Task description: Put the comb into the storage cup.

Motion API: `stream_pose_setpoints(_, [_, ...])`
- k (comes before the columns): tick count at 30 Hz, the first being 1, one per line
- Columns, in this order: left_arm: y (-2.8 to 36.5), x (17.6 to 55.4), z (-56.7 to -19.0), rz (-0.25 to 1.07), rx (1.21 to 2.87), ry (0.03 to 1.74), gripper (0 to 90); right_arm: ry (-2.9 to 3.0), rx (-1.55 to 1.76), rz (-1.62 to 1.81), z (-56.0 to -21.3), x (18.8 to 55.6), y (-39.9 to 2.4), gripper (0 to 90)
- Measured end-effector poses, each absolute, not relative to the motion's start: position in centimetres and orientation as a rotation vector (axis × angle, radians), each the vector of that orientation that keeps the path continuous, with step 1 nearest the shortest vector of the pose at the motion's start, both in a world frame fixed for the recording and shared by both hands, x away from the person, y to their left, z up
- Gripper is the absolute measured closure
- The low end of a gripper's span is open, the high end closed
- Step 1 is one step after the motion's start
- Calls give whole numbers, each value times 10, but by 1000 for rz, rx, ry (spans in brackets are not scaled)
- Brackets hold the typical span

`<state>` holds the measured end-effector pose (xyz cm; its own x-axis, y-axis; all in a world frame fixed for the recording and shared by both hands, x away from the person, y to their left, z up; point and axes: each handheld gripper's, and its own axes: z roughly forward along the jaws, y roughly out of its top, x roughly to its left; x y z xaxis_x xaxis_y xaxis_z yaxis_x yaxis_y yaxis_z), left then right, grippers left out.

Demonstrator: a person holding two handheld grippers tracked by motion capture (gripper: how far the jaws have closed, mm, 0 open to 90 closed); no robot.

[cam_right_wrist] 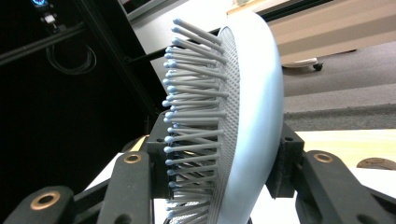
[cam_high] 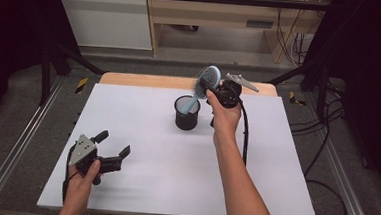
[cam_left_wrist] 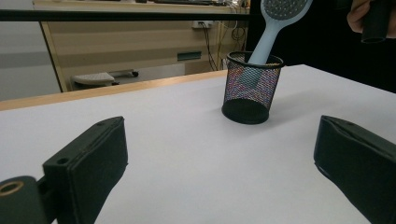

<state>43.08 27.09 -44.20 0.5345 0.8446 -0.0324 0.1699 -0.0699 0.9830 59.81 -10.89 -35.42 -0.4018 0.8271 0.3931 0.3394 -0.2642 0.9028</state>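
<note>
A light blue hairbrush (cam_high: 207,81) stands tilted with its handle inside a black mesh cup (cam_high: 187,113) at the middle of the white table. My right gripper (cam_high: 213,90) is shut on the brush's head, one jaw against the bristles and one against the back (cam_right_wrist: 252,116). The left gripper view shows the cup (cam_left_wrist: 251,88) with the brush handle (cam_left_wrist: 266,42) going down into it. My left gripper (cam_high: 113,145) rests low at the table's front left, open, with nothing between its fingers (cam_left_wrist: 88,163), well away from the cup.
The white table surface (cam_high: 175,156) has a wooden strip along its far edge (cam_high: 145,80). Metal rails run along both sides. Behind the table stand a wooden cabinet (cam_high: 219,14) and hanging cables (cam_high: 293,38). The right gripper's cable (cam_high: 246,136) trails over the table.
</note>
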Motion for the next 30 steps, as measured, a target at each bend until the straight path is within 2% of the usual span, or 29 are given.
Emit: stream_pose_setpoints(30, [269,431,-443,689,1580,888,31,1632,1465,1666,-375,605,-95,533])
